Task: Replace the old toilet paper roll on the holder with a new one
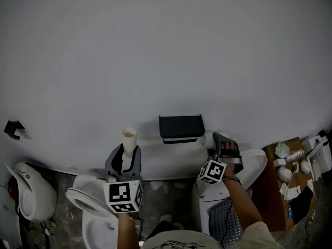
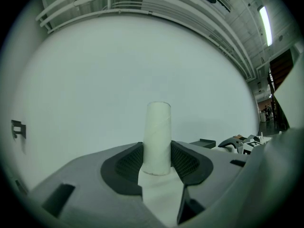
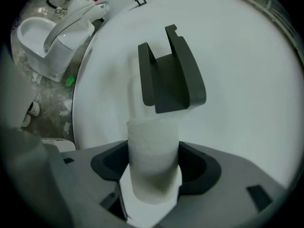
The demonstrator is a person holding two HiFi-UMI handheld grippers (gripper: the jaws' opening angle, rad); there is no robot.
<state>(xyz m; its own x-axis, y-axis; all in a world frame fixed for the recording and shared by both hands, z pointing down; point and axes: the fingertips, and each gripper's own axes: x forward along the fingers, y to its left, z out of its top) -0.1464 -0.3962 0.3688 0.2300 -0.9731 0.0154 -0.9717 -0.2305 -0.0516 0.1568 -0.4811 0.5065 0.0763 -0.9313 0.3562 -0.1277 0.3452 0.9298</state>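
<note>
Firmly clamped in the left gripper [image 2: 157, 161], the bare cardboard tube [image 2: 157, 134] stands upright; the right gripper [image 3: 153, 170] squeezes the new white paper roll [image 3: 153, 151], its long axis pointing toward the dark wall-mounted holder [image 3: 168, 75].

All three views are dim and grey. The pale wall [image 1: 166, 61] is evenly lit, without hard shadows. Both gripper views bulge fisheye-like inside black rounded borders, soft nearest the lens. A ceiling strip light [image 2: 265, 25] glows far upper right.
</note>
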